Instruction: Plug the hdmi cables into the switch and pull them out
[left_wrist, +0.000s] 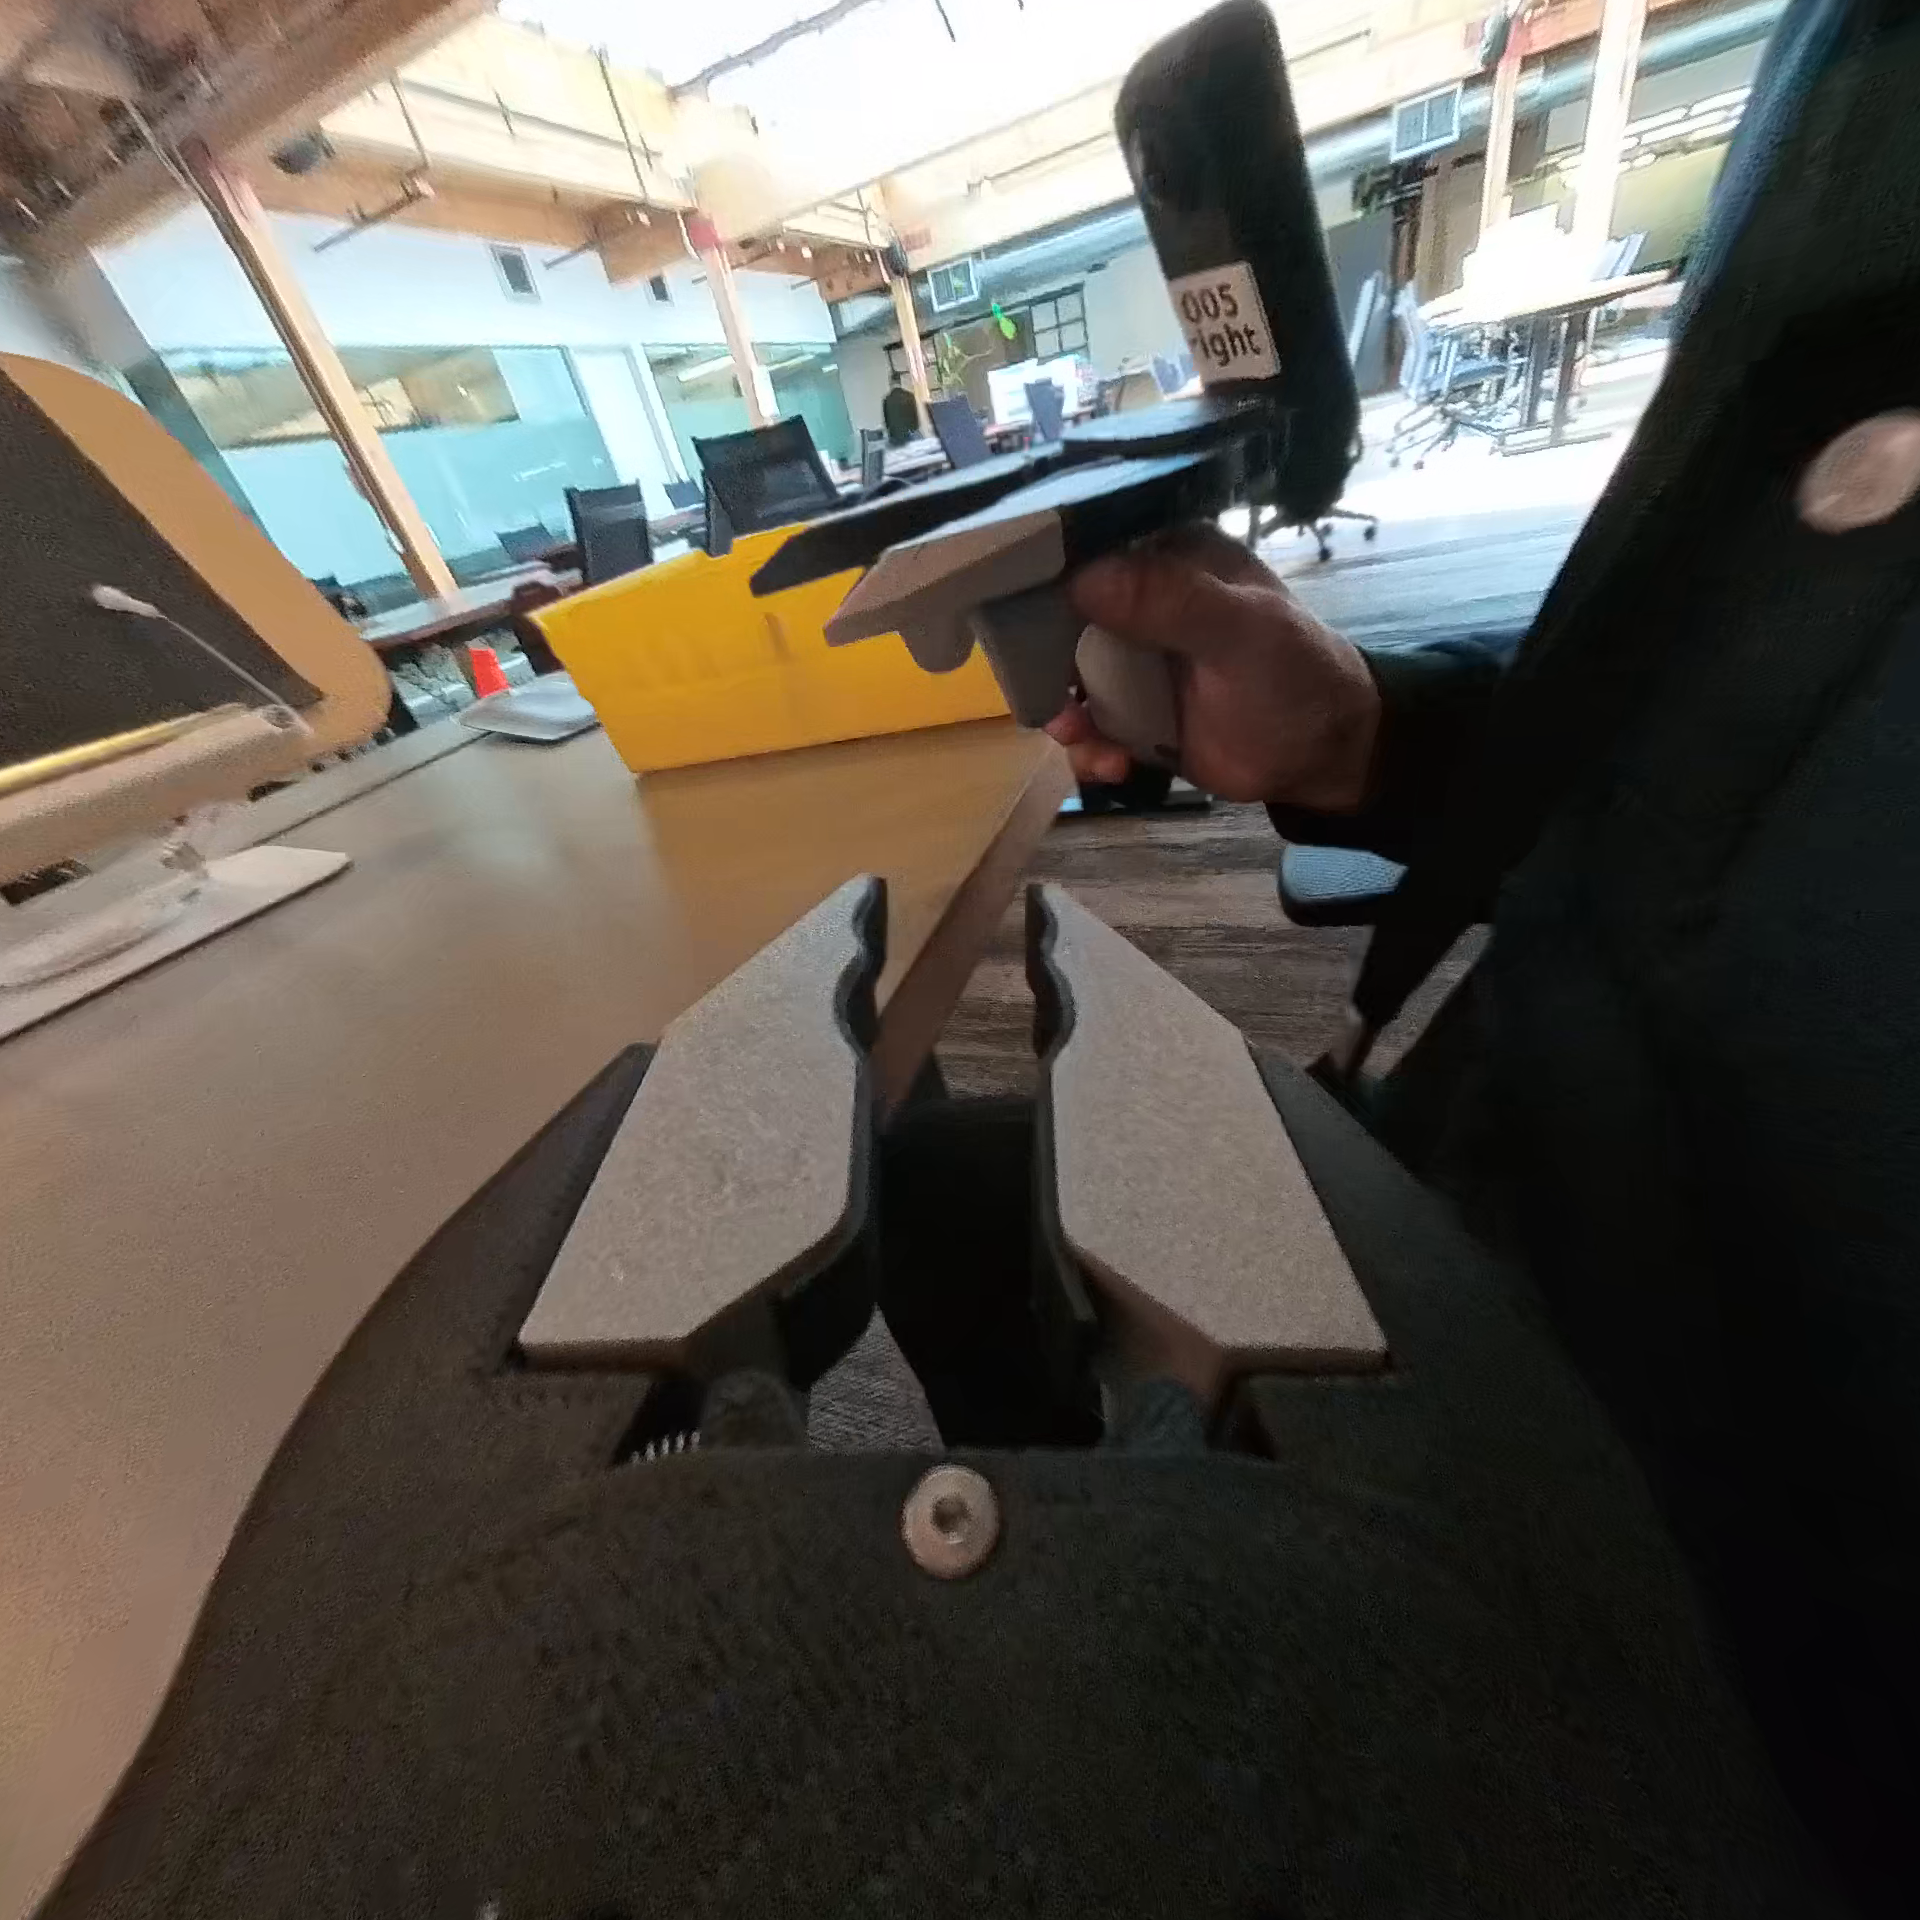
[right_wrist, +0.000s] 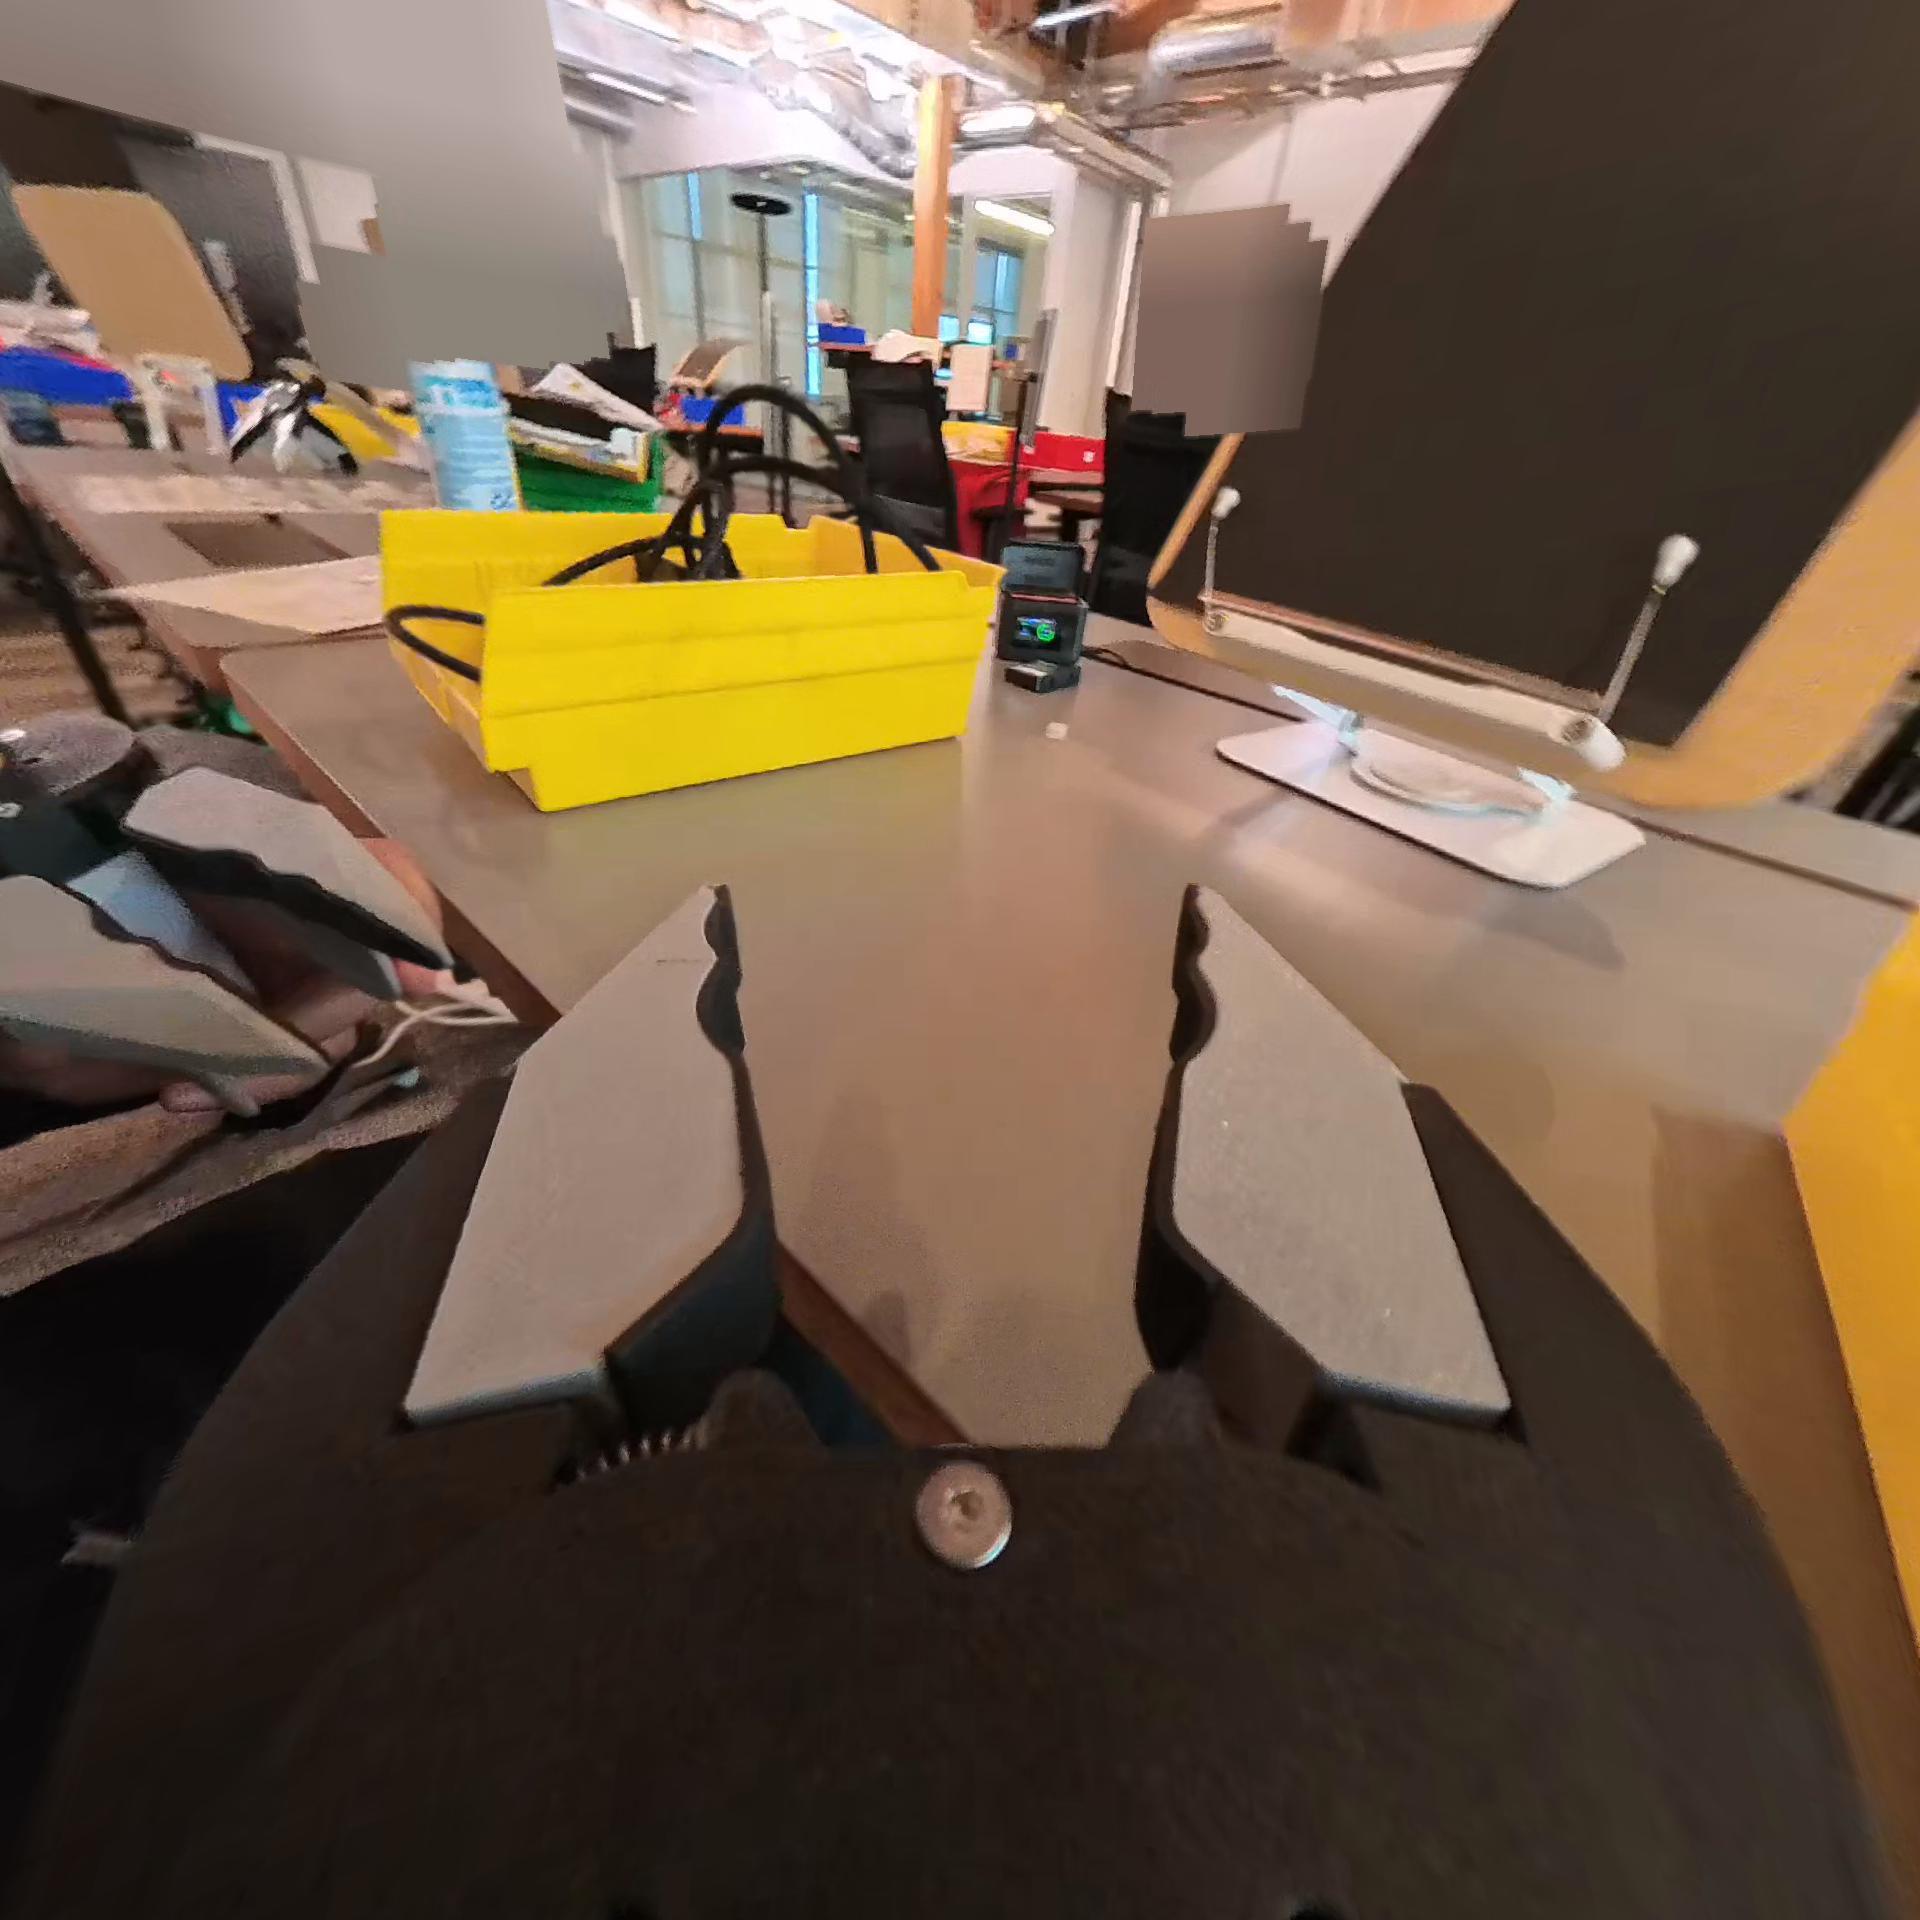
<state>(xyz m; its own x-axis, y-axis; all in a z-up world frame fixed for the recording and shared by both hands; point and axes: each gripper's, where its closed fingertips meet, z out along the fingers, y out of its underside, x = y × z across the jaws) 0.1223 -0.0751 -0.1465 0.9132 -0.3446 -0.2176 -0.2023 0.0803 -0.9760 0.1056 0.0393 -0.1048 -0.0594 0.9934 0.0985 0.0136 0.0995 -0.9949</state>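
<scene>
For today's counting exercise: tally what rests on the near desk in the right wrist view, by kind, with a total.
Yellow bin: 1
Small black device with lit screen: 1
Flat silver stand base: 1
Total: 3

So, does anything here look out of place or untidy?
Only slightly: black cables loop up out of the yellow bin, and one hangs over its left wall. Nothing looks spilled or damaged.
</scene>
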